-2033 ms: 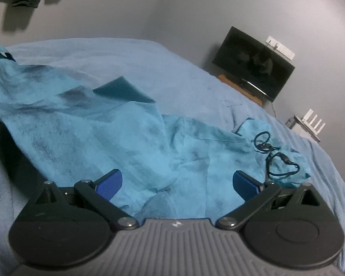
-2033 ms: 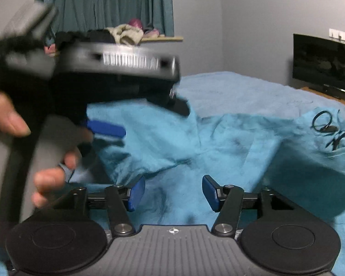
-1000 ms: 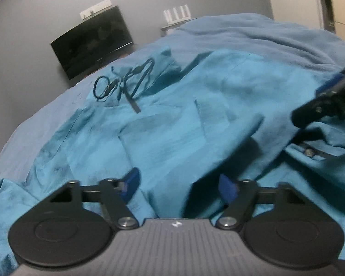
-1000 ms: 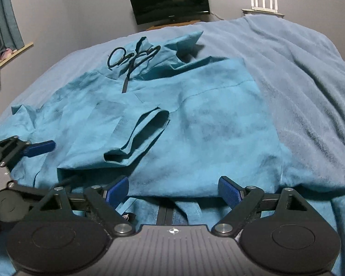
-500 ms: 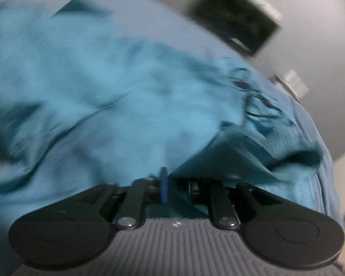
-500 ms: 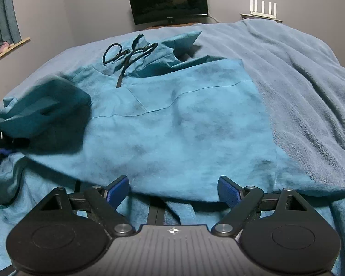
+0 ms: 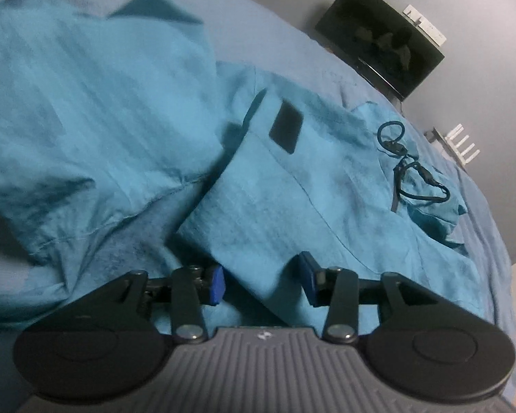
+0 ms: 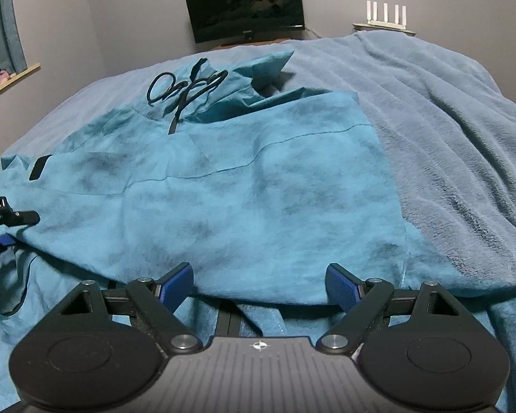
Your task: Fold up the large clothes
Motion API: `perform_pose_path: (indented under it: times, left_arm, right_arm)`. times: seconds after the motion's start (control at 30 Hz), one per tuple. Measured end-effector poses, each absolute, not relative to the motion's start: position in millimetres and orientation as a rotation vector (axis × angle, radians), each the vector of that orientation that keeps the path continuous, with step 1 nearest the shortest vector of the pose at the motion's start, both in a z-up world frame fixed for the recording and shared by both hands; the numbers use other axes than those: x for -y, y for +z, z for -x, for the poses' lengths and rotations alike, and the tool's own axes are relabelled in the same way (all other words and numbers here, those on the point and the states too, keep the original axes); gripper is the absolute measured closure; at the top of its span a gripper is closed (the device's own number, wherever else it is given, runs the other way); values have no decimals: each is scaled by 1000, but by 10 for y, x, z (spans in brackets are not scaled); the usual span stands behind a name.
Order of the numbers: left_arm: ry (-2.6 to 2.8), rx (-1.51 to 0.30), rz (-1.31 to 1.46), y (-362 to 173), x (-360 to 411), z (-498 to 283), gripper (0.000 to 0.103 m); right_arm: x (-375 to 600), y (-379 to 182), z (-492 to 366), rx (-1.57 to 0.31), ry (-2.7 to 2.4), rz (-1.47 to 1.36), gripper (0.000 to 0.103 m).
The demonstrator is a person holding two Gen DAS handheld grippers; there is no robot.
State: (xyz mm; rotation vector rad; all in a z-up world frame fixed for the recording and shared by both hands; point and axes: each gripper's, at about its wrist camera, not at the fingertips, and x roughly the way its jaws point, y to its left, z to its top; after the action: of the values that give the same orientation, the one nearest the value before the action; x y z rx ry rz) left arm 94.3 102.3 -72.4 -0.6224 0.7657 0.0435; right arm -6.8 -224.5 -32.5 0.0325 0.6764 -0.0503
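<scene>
Garment (image 7: 275, 199) between left tool (image 7: 263, 280) (opening)

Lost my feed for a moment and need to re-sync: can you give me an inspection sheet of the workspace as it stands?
Surface: bed with a blue blanket, rumpled on its right side.
Job's things: teal garment spread out, partly folded; black drawstring looped near its far end; dark patch on it.
Clutter: nothing seen.
Tools: left tool jaws opening, a fabric edge between them, not pinched; right tool open over the near hem.
Cables: nothing seen besides the drawstring.
Surroundings: dark monitor, white router, curtain, grey walls.
</scene>
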Motion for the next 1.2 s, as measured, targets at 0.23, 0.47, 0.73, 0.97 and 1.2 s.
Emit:
perform_pose_path:
  times: [0.23, 0.47, 0.73, 0.97, 1.2]
  left_arm:
    - [108, -746, 519, -640, -978, -918, 84]
    - [208, -698, 500, -521, -1019, -830, 49]
    - [187, -489, 288, -185, -796, -705, 23]
    - [-3, -819, 183, -622, -468, -1069, 13]
    - [19, -938, 48, -822, -265, -1199, 0]
  right_arm:
    - [2437, -328, 25, -601, -187, -58, 21]
    - [2654, -471, -91, -656, -259, -137, 29]
    - [2469, -300, 19, -478, -213, -68, 12]
    - [2322, -500, -213, -671, -181, 16, 0]
    - [2345, -554, -263, -712, -201, -13, 0]
